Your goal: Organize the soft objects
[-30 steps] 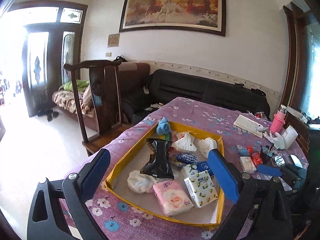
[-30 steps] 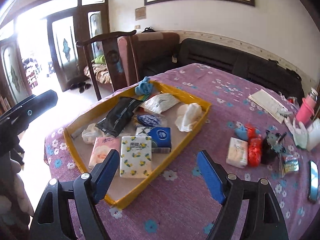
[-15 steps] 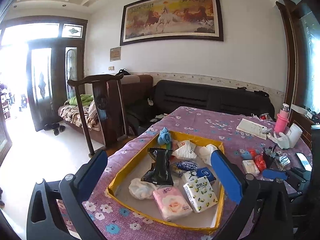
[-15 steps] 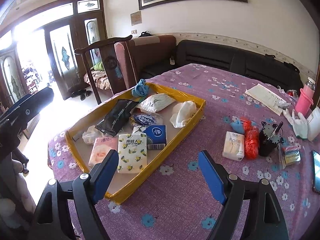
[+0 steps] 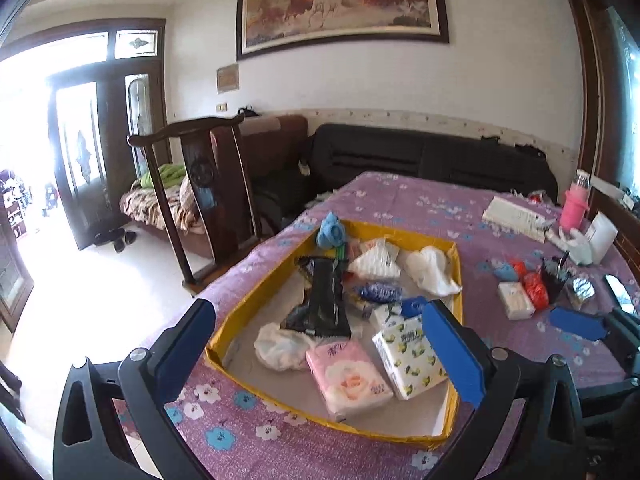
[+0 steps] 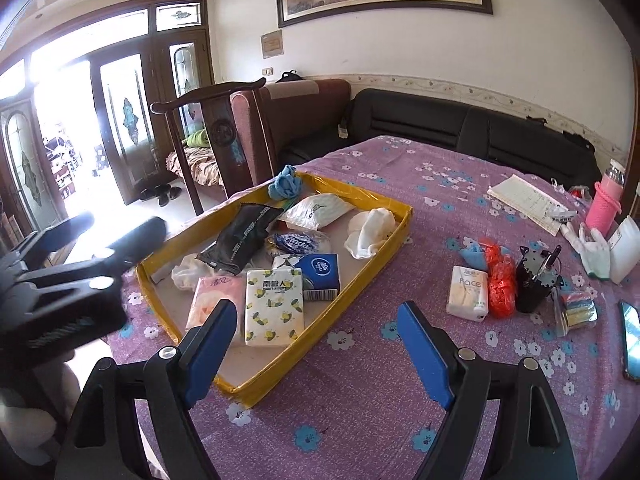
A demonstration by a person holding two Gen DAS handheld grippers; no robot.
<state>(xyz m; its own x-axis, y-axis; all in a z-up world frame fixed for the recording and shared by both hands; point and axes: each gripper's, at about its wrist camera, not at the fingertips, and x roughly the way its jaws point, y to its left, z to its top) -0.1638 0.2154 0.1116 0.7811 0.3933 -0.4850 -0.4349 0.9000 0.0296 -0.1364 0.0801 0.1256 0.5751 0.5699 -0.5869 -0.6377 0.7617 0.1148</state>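
A yellow-rimmed tray [image 5: 260, 292] [image 6: 360, 280] lies on the purple flowered tablecloth. It holds a pink tissue pack [image 5: 347, 380], a lemon-print tissue pack [image 5: 408, 356] [image 6: 274, 306], a blue tissue pack [image 6: 322, 276], a black pouch [image 5: 326, 296] [image 6: 244, 236], white bags and a blue cloth [image 5: 331, 230]. A white tissue pack [image 6: 468, 292] and a red bag [image 6: 500, 280] lie on the cloth right of the tray. My left gripper [image 5: 316, 340] is open and empty above the tray's near end. My right gripper [image 6: 314, 344] is open and empty above the tray's near right corner.
A black pen cup [image 6: 534, 284], a phone [image 6: 632, 340], a pink bottle [image 6: 606, 204], white gloves [image 6: 592, 248] and a notebook [image 6: 528, 204] sit at the table's right. A wooden chair [image 5: 208, 200] stands at the left edge, a black sofa [image 5: 420, 160] behind.
Both grippers have pulled back and risen a little; the tray looks slightly farther. The left gripper has come closer into the right wrist view. Both stay open and empty.
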